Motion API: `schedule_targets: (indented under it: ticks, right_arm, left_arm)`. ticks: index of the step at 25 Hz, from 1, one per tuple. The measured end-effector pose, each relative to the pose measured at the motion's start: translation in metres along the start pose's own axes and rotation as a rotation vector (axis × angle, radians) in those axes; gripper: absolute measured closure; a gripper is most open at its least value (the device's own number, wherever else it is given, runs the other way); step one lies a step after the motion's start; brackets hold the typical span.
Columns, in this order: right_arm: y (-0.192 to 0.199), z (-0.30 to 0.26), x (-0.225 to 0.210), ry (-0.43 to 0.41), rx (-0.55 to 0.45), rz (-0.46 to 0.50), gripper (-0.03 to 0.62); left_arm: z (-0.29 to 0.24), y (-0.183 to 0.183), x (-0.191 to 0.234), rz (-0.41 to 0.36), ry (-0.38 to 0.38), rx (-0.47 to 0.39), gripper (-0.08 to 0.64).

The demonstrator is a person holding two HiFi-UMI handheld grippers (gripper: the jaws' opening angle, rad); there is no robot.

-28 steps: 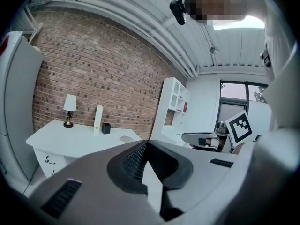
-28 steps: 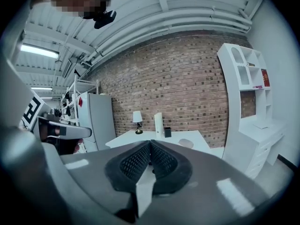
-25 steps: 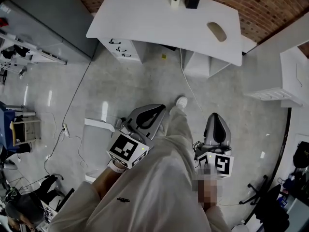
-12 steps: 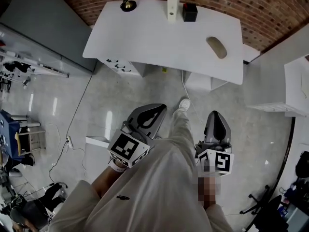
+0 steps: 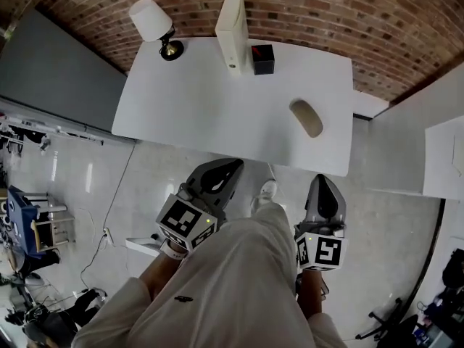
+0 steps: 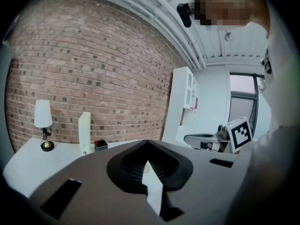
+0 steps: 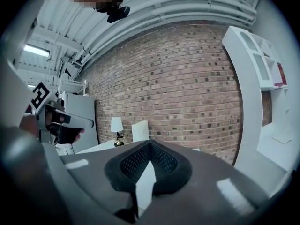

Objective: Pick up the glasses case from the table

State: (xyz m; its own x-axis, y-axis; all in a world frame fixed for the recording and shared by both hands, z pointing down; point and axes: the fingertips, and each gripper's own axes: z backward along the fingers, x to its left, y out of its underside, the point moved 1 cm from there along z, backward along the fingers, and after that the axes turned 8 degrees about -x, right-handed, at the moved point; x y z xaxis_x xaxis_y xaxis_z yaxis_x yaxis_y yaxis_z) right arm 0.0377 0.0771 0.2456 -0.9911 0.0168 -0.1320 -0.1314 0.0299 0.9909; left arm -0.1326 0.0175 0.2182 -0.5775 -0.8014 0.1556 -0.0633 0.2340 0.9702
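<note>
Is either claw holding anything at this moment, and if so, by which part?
Nothing is held. The left claw and right claw are both shut and empty; the glasses case lies untouched on the table.

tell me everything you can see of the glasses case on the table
The glasses case is a smooth tan oval with rounded ends. It lies flat on the white table, toward the right of its near part, with its long axis on a diagonal. No opening shows, and its seam and material are too small to tell. Only the tabletop touches it. The black box and the white upright block stand well apart, near the brick wall.
</note>
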Motion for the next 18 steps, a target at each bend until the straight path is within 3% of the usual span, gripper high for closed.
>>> schedule_targets:
  ticks: [7,11,18]
  right_arm:
    - [0.006,-0.058,-0.057,-0.008,0.019,-0.018,0.584]
    - [-0.01,-0.079,-0.07,-0.004,-0.025,-0.003,0.584]
    - [0.004,-0.088,-0.072,-0.018,-0.005,-0.028,0.584]
  left_arm:
    - [-0.078,-0.011,0.017,0.016,-0.047,-0.01,0.554]
    - [-0.095,-0.013,0.018,0.009,-0.04,-0.003,0.554]
    - [-0.104,-0.011,0.013,-0.003,0.008,0.034,0.554]
